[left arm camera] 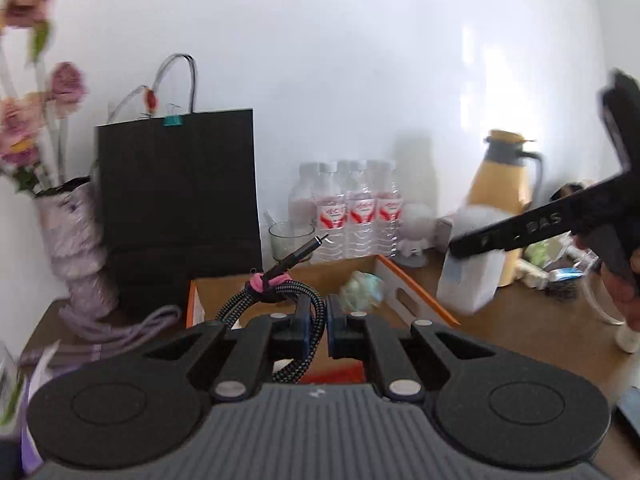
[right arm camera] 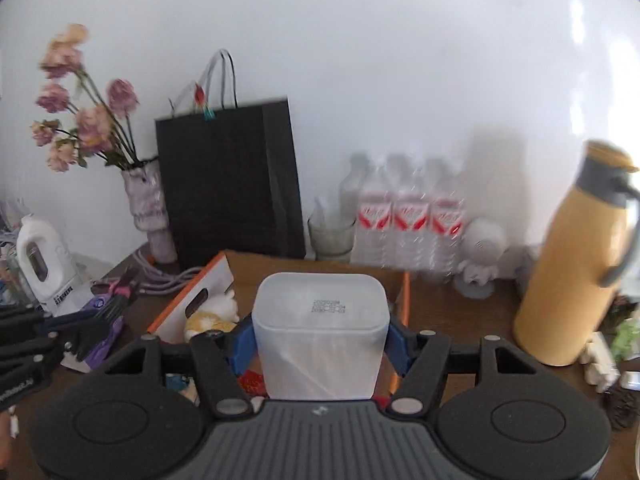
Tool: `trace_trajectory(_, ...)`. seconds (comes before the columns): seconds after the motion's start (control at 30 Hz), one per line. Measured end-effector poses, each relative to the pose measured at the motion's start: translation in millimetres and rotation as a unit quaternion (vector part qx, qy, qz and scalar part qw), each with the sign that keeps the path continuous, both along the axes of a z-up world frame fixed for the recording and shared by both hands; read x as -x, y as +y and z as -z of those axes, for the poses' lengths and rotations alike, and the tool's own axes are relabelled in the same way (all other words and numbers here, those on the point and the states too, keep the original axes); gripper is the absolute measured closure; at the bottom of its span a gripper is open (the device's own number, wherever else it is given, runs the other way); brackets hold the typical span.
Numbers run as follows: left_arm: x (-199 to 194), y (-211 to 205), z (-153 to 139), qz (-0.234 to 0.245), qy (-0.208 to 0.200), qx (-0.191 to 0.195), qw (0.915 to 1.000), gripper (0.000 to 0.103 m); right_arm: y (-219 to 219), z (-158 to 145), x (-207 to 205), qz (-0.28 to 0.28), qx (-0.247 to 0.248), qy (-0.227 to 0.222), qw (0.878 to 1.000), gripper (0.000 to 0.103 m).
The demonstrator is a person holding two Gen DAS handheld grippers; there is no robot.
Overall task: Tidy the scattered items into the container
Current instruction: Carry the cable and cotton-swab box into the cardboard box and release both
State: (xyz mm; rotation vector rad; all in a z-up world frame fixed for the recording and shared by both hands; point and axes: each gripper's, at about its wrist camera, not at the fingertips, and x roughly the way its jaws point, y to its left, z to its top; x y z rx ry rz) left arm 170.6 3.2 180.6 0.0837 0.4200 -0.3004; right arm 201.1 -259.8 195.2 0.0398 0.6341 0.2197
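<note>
My left gripper (left arm camera: 320,312) is shut on a coiled black-and-white braided cable (left arm camera: 272,284) bound with a pink tie, its plug sticking up. It hangs over the near end of the open orange-edged cardboard box (left arm camera: 416,292). My right gripper (right arm camera: 320,340) is shut on a white translucent plastic tub (right arm camera: 322,320), held above the same box (right arm camera: 200,300). In the left wrist view the right gripper (left arm camera: 520,232) and tub (left arm camera: 468,280) are at the right. In the right wrist view the left gripper (right arm camera: 80,332) and cable (right arm camera: 120,292) are at the left edge. A pale green soft item (left arm camera: 360,284) and a yellow-white plush (right arm camera: 212,316) lie in the box.
Behind the box stand a black paper bag (left arm camera: 180,184), a vase of flowers (left arm camera: 76,240), a glass (left arm camera: 286,240), several water bottles (left arm camera: 352,216) and a white figurine (right arm camera: 480,256). A yellow thermos jug (right arm camera: 576,264) is at the right, a white bottle (right arm camera: 40,264) at the left. Small clutter lies on the brown table (right arm camera: 460,320).
</note>
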Motion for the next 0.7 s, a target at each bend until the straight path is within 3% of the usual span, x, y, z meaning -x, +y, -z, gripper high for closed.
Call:
trace_trajectory(0.17, -89.8, -2.4, 6.4, -0.019, 0.053, -0.009, 0.9983, 0.095, 13.3, 33.4, -111.6, -0.009, 0.01, 0.16, 0.987, 0.04)
trace_trajectory(0.3, -149.3, -6.1, 33.1, -0.026, 0.1, -0.03, 0.9942, 0.095, 35.4, 81.2, -154.1, -0.02, 0.053, 0.251, 0.966, 0.04)
trace_trajectory(0.5, -215.5, -16.8, 87.8, -0.035, 0.165, -0.06, 0.9839, 0.095, 48.9, 127.7, -204.9, -0.003, 0.104, 0.314, 0.944, 0.04)
trace_trajectory(0.7, -252.2, -23.2, 115.7, -0.046, 0.221, -0.068, 0.9719, 0.094, 46.2, 158.3, -221.1, 0.013, 0.132, 0.328, 0.935, 0.039)
